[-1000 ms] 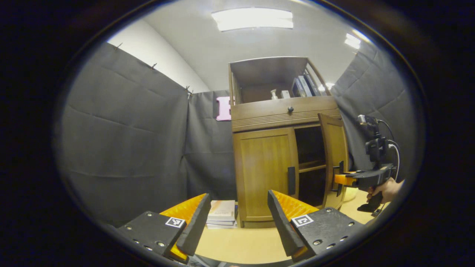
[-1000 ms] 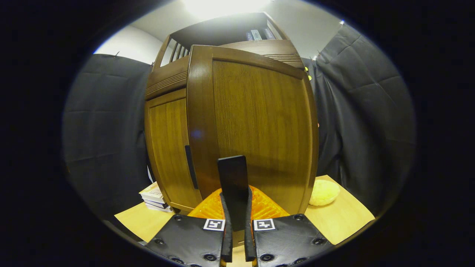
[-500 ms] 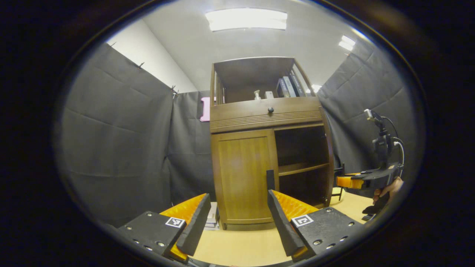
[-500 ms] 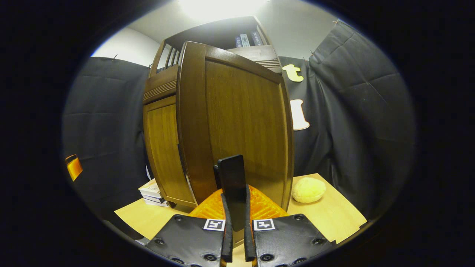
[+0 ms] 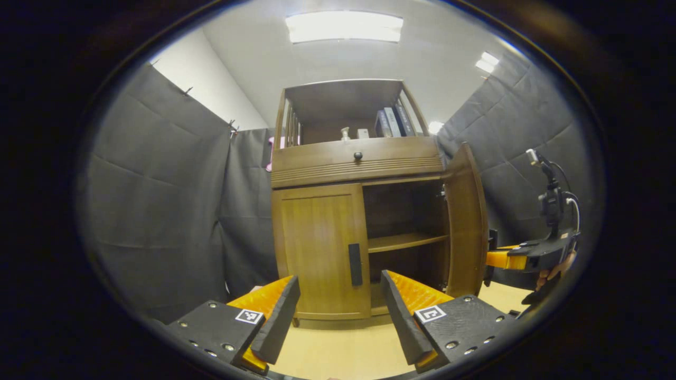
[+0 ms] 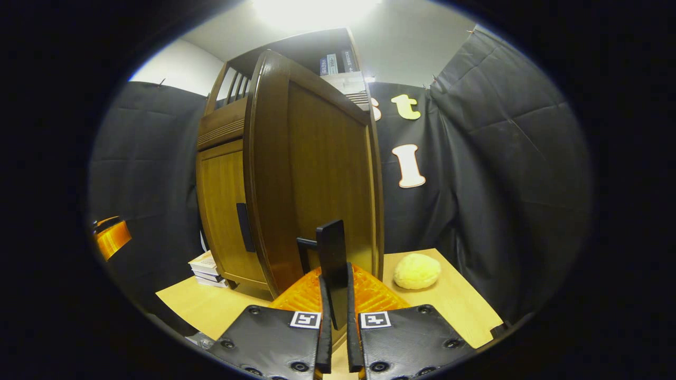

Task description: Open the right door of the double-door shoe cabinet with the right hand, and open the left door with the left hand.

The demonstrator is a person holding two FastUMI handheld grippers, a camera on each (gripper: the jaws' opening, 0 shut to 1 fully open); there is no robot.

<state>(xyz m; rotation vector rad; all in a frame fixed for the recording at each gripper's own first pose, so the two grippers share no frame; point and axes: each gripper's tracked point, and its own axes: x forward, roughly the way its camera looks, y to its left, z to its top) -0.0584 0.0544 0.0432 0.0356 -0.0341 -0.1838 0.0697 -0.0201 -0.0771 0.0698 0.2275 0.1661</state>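
Clamping the flat dark pull handle point(image 6: 332, 253) of the brown wooden right door point(image 6: 311, 174), the right gripper point(image 6: 335, 316) has both fingers pressed on the handle's upright bar at the lower centre of the right gripper view, with the door panel filling the middle of that frame, edge-on and swung well out from the tall brown wooden shoe cabinet point(image 5: 359, 158). In the left gripper view the same door point(image 5: 466, 221) stands open at centre right, baring the dark interior and its wooden shelf point(image 5: 400, 241), and the right gripper point(image 5: 507, 258) sits at its far side near the right edge of the frame.

My reading is that the right-hand half of the task is nearly done and the left door comes next. The closed brown wooden left door point(image 5: 318, 248) sits at centre frame in the left gripper view, its dark handle point(image 5: 355, 265) a slim bar whose long axis runs vertically along the door's right edge. The left gripper point(image 5: 339, 301) has its jaws spread wide and holds nothing; it lies below and in front of that handle, well apart from it, and the handle appears almost straight ahead between the two fingers. The left gripper is the nearer one to it, so a forward and slightly upward reach with the jaws straddling the bar from either side looks like what the move calls for.

A pale yellow rounded object point(image 6: 417, 271) rests on the light wooden floor point(image 6: 454, 301) at lower right of the right gripper view, and a stack of books point(image 6: 208, 267) lies at lower left beside the cabinet.
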